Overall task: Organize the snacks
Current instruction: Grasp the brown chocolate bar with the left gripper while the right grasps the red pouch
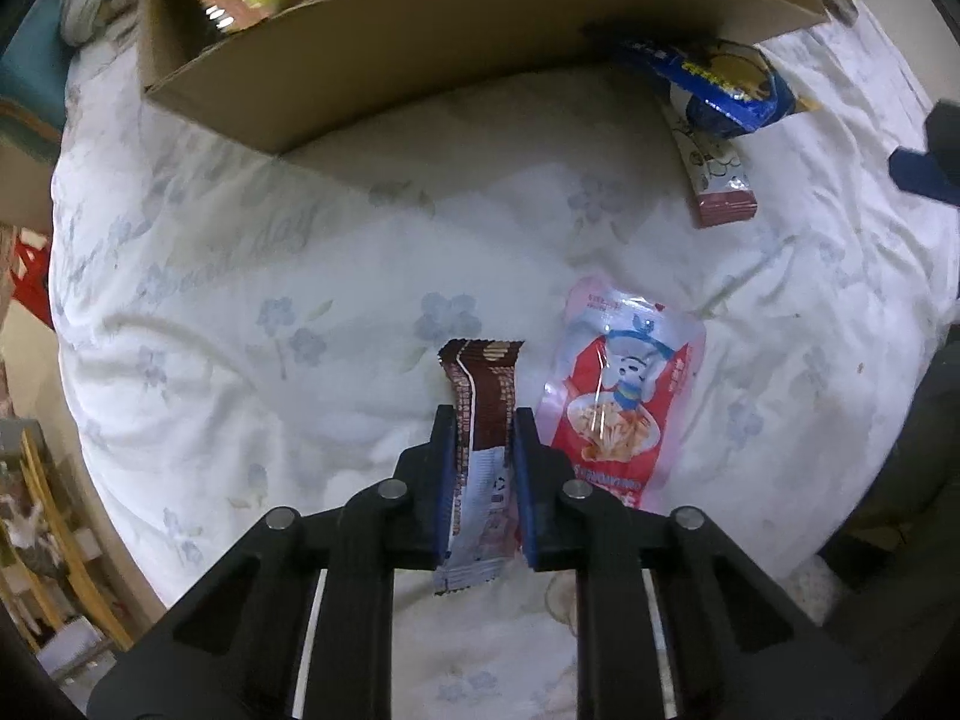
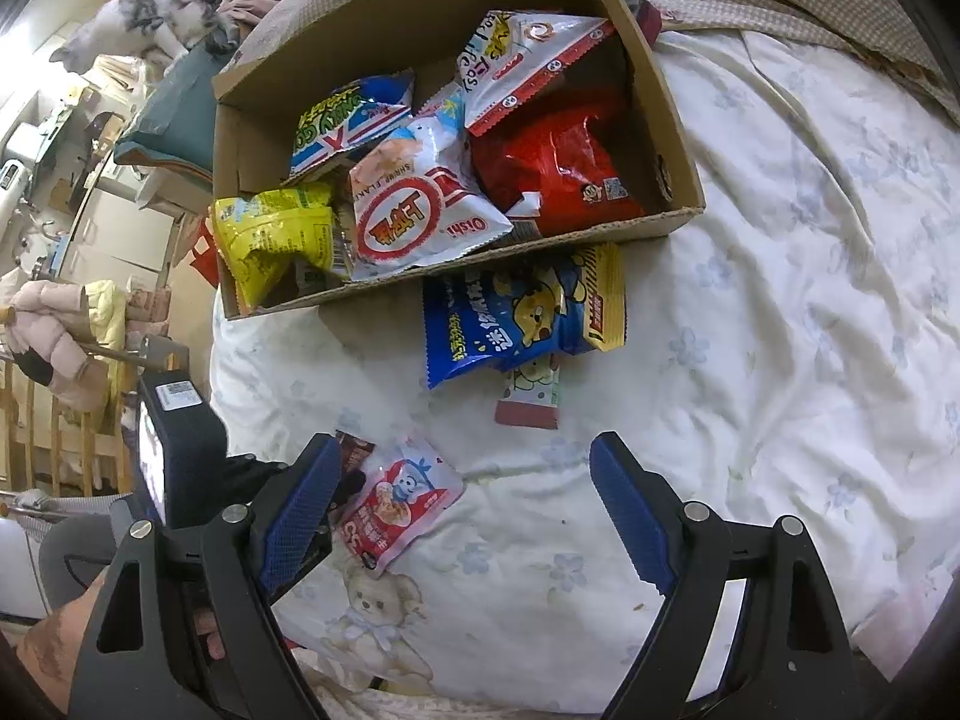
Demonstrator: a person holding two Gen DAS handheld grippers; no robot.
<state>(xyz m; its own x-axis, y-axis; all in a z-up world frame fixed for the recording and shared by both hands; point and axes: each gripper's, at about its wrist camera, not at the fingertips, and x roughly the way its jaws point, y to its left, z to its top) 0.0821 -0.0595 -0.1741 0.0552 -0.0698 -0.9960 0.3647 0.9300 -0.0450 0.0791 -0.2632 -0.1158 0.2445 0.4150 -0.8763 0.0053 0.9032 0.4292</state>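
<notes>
With my left gripper [image 1: 478, 420] clamped on the brown snack bar [image 1: 483, 414] lying on the bedspread [image 1: 240, 300] beside the red-and-pink pouch [image 1: 618, 396], the pick-up step is in hand. Right gripper [image 2: 462, 480] hangs open, empty. Next, as I judge it: lift clear, carry to the cardboard box [image 2: 678, 138], release inside.

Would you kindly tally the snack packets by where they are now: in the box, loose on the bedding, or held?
In the cardboard box: 5 in view (yellow, blue-and-green, white Oishi, white-and-red, red).
Loose on the bedding: 3: blue bear bag, small red-ended packet, pink-and-red pouch.
Held in the left tool: 1, brown bar.
Total: 9
</notes>
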